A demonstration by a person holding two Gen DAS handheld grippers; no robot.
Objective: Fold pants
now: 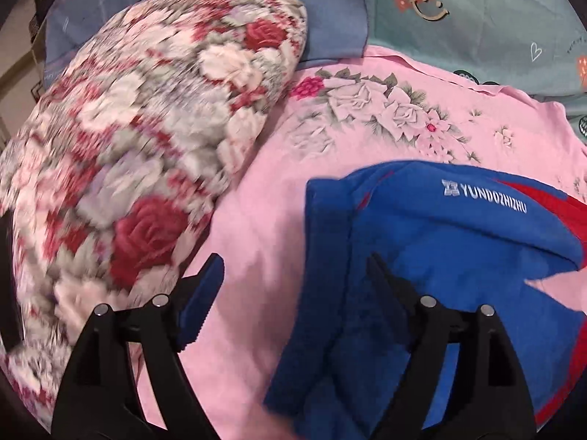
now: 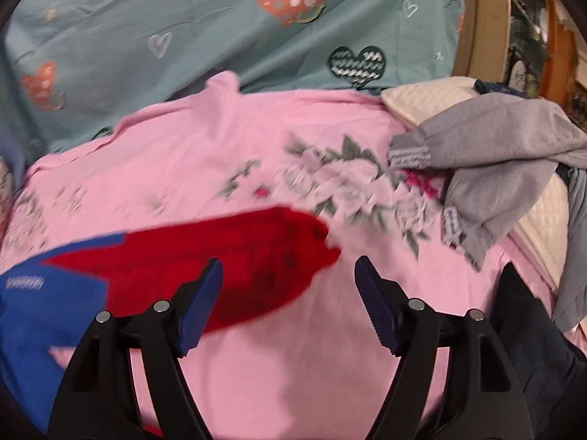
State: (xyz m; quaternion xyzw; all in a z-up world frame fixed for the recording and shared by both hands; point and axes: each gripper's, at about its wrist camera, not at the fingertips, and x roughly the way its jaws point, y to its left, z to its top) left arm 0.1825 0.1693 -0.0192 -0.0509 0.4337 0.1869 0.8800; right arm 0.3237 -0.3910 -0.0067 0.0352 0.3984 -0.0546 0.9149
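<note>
From my left gripper [image 1: 293, 293], jaws wide and empty, the blue-and-red pants [image 1: 440, 256] lie bunched on the pink floral sheet [image 1: 256, 220], lettering up, beside a rose-print quilt [image 1: 128, 146]. From my right gripper [image 2: 290, 300], also spread wide, only the pants' red end [image 2: 227, 264] shows, stretching rightward, with grey clothes [image 2: 495, 168] heaped near a teal heart-print cover [image 2: 183, 29].
</note>
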